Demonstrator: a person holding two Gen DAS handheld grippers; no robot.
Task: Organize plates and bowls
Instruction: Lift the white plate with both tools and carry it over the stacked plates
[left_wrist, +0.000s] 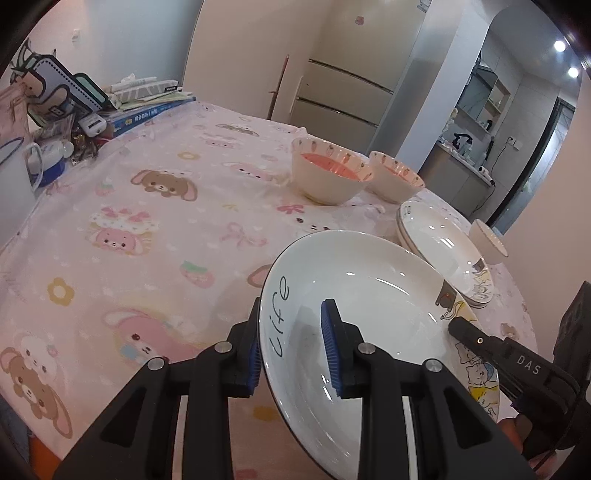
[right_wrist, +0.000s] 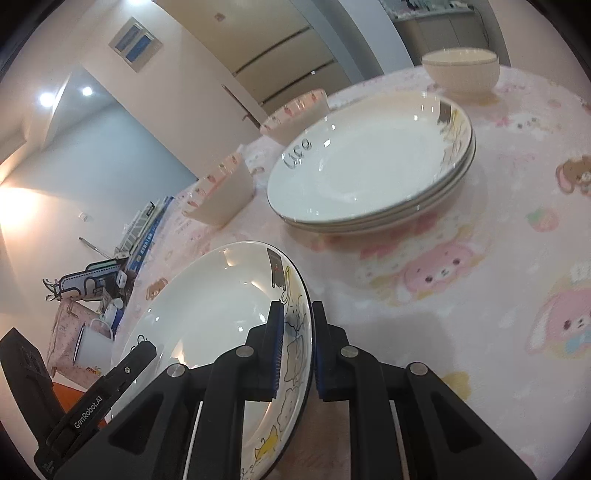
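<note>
Two handheld grippers carry a white deep plate (left_wrist: 369, 295) above a table draped in a pink cartoon-animal tablecloth (left_wrist: 147, 229). The left gripper (left_wrist: 291, 354) clamps the rim lettered "life"; the right gripper (right_wrist: 298, 354) pinches the opposite rim, over the cartoon cats. Just beyond, a stack of matching plates (right_wrist: 369, 166) rests on the cloth, with two strawberry-patterned bowls (left_wrist: 328, 175) side by side behind it and a plain white bowl (right_wrist: 461, 74) near the far edge.
</note>
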